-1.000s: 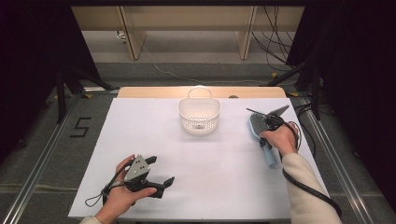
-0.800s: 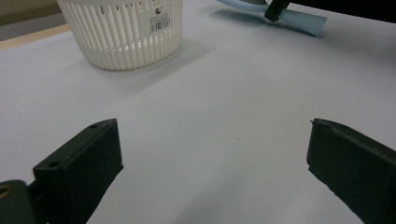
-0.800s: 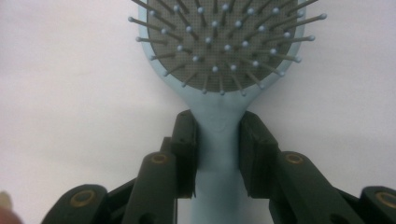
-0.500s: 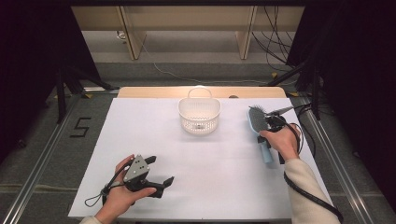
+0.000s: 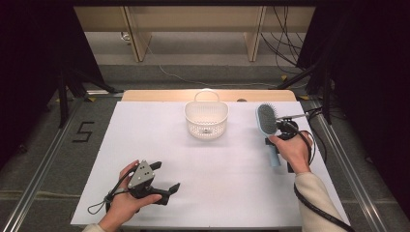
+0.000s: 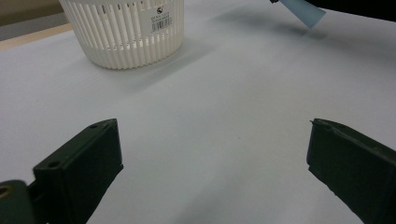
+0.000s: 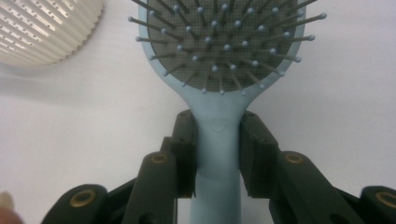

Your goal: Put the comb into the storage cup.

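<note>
Right gripper pinching the neck of a light-blue plastic paddle hairbrush, bristles facing up, apparently lifted off the white table, just right of the white slatted plastic basket, left gripper spread wide, empty, well in front of the basket

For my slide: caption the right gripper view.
Right gripper clamps light-blue plastic paddle hairbrush beside white slatted basket.
</note>
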The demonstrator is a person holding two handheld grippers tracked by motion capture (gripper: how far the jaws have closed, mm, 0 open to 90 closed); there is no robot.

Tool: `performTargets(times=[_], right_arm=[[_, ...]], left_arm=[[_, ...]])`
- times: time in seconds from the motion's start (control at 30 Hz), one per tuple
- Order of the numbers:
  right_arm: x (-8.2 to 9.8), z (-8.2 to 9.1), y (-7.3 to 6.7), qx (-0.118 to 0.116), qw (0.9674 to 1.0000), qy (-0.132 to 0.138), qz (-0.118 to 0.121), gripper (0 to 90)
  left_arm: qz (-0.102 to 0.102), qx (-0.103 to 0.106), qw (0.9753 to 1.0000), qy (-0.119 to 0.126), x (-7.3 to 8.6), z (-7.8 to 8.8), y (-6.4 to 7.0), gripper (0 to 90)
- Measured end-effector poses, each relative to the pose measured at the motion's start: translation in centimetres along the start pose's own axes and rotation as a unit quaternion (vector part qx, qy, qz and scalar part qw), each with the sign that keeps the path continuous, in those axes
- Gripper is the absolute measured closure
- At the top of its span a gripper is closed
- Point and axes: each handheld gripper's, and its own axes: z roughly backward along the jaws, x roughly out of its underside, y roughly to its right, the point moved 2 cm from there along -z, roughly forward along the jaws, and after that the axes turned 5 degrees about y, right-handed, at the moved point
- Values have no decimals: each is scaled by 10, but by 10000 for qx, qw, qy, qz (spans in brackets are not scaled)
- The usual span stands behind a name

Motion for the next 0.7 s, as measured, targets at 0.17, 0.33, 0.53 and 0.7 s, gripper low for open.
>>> performTargets(times=[0.17, 0.33, 0.53, 0.7], right_arm=[[4, 0, -2, 1, 9999, 126, 19, 704], [6, 0, -4, -10, 9996, 291, 57, 704], [8, 0, -5, -80, 9987, 488, 117, 704], [8, 0, -6, -90, 9978, 640, 164, 704]], left_arm=[[0, -10, 10000, 3, 0, 0, 0, 28], [-3, -20, 10000, 12, 0, 0, 0, 28], [-10, -7, 10000, 8, 0, 0, 0, 30], [-9, -13, 10000, 12, -1, 0, 0, 30]])
